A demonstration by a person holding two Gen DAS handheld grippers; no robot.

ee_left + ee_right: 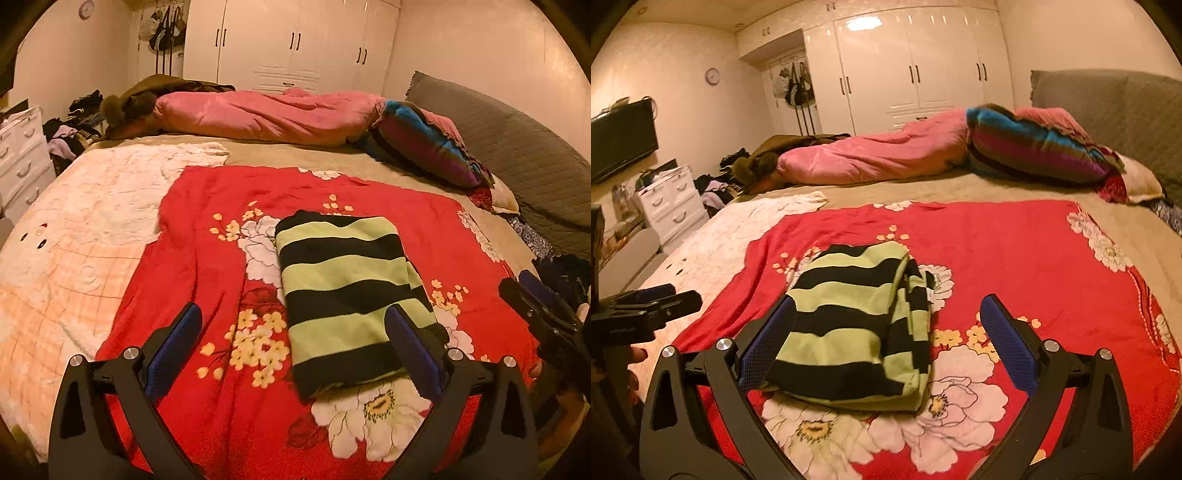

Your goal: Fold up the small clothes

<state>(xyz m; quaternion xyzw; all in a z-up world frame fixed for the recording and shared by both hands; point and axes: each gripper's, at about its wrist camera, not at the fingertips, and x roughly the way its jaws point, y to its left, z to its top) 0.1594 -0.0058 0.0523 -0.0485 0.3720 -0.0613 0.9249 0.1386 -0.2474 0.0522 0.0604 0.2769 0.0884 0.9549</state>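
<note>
Left wrist view shows your left gripper [293, 339] spread wide and empty, its right finger at the near edge of the striped top [343, 295]; your right gripper [886, 341] is just as wide. The top lies folded mid-way across the red sheet [207, 229]. Folding looks done, so next grip its near edge to move it aside.

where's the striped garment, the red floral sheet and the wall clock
striped garment [343, 295]: left wrist view, on a green stripe mid-fold
red floral sheet [207, 266]: left wrist view, bare red area
wall clock [712, 76]: right wrist view, clock face
</note>
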